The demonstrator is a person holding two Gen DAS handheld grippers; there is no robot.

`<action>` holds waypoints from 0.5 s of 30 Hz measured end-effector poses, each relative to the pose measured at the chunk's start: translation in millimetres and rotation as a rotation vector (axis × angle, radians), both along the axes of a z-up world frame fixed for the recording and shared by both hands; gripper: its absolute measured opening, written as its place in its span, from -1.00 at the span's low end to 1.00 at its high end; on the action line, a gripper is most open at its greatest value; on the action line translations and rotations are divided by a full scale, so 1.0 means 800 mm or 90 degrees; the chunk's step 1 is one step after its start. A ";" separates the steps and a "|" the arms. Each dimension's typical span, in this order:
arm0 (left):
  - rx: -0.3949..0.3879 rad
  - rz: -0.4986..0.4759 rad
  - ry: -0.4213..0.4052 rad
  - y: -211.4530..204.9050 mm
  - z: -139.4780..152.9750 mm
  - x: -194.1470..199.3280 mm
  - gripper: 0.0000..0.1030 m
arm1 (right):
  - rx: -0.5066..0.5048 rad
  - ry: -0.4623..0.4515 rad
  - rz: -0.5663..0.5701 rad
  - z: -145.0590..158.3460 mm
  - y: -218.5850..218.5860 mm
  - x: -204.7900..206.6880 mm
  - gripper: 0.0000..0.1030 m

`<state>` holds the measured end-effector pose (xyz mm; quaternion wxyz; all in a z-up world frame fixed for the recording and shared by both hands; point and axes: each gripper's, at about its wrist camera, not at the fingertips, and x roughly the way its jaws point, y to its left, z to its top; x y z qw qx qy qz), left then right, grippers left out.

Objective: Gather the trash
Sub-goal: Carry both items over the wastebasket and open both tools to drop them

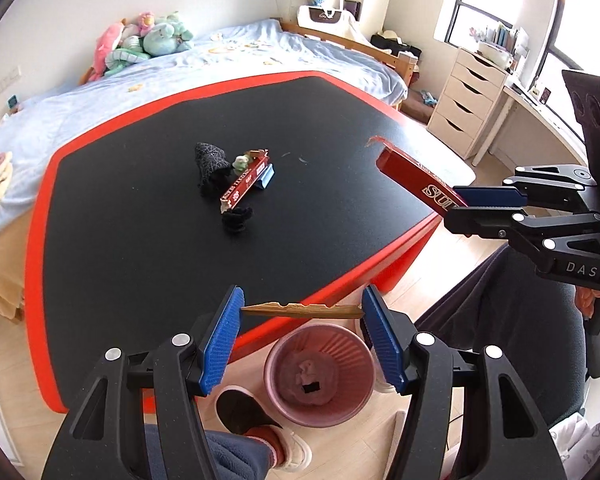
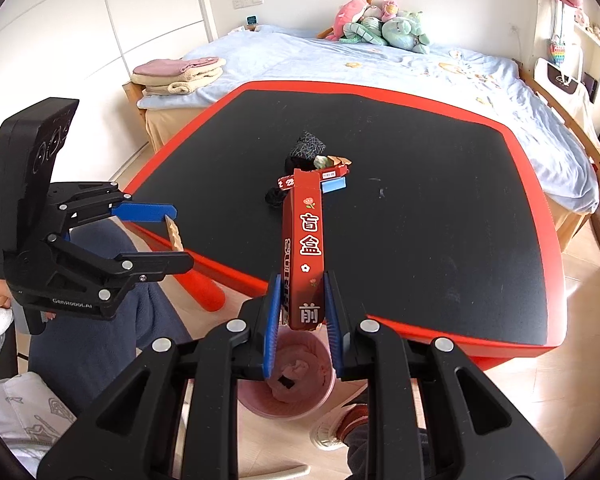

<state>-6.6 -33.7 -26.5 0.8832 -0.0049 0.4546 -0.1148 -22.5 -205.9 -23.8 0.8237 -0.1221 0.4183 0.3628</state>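
Observation:
My left gripper [image 1: 302, 312] is shut on a torn strip of brown cardboard [image 1: 304, 310], held edgewise above the pink waste bin [image 1: 320, 376]; it also shows in the right wrist view [image 2: 175, 234]. My right gripper [image 2: 300, 304] is shut on a long red box [image 2: 305, 252] with white characters, held over the table's near edge above the bin [image 2: 288, 380]. In the left wrist view the right gripper [image 1: 474, 208] holds that box [image 1: 416, 178]. More trash lies mid-table: another red box [image 1: 244, 182], black scraps [image 1: 238, 218], a dark patterned bag [image 1: 210, 156].
The black table with a red rim [image 1: 40, 240] fills the middle. A bed with plush toys [image 1: 148, 40] stands behind it. White drawers [image 1: 464, 100] are at the right. The person's legs and shoes [image 1: 260, 420] are beside the bin.

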 end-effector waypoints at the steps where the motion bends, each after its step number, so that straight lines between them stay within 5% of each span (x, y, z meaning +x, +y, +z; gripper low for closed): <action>1: -0.002 -0.002 0.000 -0.001 0.000 -0.004 0.16 | -0.002 0.002 0.002 -0.002 -0.002 -0.008 -0.60; 15: -0.016 -0.027 0.014 -0.020 -0.015 -0.048 0.16 | -0.010 0.045 0.016 -0.033 -0.017 -0.066 -0.59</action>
